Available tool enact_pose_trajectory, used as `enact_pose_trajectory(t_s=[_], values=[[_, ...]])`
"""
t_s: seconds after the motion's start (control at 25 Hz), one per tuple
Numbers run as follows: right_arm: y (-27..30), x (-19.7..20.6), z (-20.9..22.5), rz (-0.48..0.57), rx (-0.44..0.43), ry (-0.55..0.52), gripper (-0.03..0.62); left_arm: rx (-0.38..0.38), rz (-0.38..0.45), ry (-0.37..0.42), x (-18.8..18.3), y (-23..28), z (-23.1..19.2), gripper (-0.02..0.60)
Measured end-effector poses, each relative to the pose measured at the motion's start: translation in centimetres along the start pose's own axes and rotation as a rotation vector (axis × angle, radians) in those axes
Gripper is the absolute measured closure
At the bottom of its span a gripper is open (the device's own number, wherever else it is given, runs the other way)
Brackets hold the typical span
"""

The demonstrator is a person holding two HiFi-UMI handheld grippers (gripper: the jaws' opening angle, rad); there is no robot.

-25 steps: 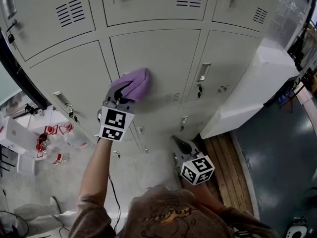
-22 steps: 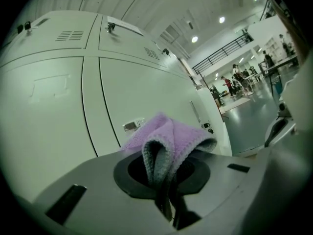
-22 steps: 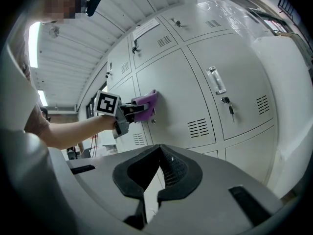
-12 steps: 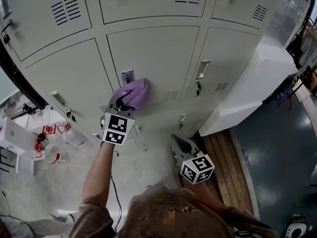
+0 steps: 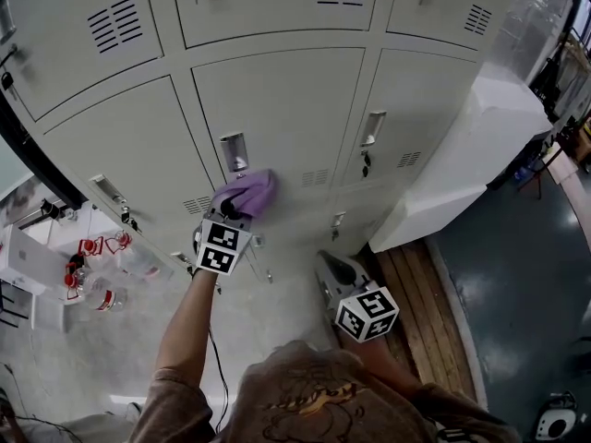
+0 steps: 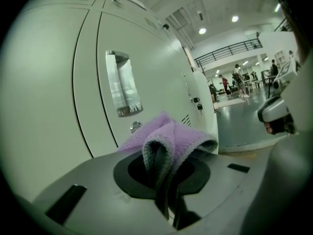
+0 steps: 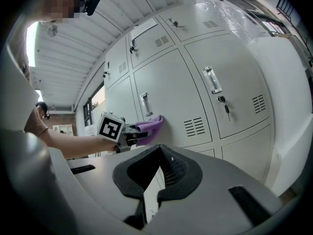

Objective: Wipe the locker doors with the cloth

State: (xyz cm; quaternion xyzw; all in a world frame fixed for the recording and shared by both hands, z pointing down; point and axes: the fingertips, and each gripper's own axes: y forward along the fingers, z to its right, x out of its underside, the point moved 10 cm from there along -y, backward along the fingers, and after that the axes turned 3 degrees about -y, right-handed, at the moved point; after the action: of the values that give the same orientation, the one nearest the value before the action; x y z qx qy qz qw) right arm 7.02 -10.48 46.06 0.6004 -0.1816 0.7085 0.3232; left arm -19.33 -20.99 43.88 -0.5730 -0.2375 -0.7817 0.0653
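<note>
A purple cloth [image 5: 247, 192] is pressed flat against the grey locker door [image 5: 286, 109], just below and to the right of its metal handle [image 5: 234, 150]. My left gripper [image 5: 233, 212] is shut on the cloth, and a bare arm reaches up behind it. In the left gripper view the folded cloth [image 6: 172, 137] bulges out between the jaws, with the handle [image 6: 123, 89] close above. My right gripper [image 5: 331, 264] hangs low near the person's body, away from the doors, shut with nothing in it. The right gripper view shows the left gripper and the cloth [image 7: 150, 126] on the door.
Neighbouring doors have vents, handles and keys in their locks [image 5: 367, 162]. A white cabinet [image 5: 471, 155] stands at the right of the lockers, beside wooden boards [image 5: 416, 293]. Bottles and red-white items [image 5: 92, 266] lie on the floor at the left.
My left gripper has slid the cloth down the door, from beside the handle's height to below it, uncovering the handle. The right gripper has stayed put.
</note>
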Motion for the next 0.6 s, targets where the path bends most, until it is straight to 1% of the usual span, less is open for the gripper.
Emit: enact_pose_trajectory(t_s=[0.08,0.44,0.6], values=[[-0.1,0.0,0.1,0.0,0.004,0.0,0.595,0.013,-0.015,-0.008,0.8,0.4,0.2,0.535],[-0.5,0.3,0.1,-0.009,0.023,0.006,0.595,0.067,-0.131,-0.018,5.3,2.3,1.1,0.534],[-0.7,0.5,0.1,-0.015,0.034,0.008,0.595,0.076,-0.178,-0.054,6.5,2.6,1.3,0.534]])
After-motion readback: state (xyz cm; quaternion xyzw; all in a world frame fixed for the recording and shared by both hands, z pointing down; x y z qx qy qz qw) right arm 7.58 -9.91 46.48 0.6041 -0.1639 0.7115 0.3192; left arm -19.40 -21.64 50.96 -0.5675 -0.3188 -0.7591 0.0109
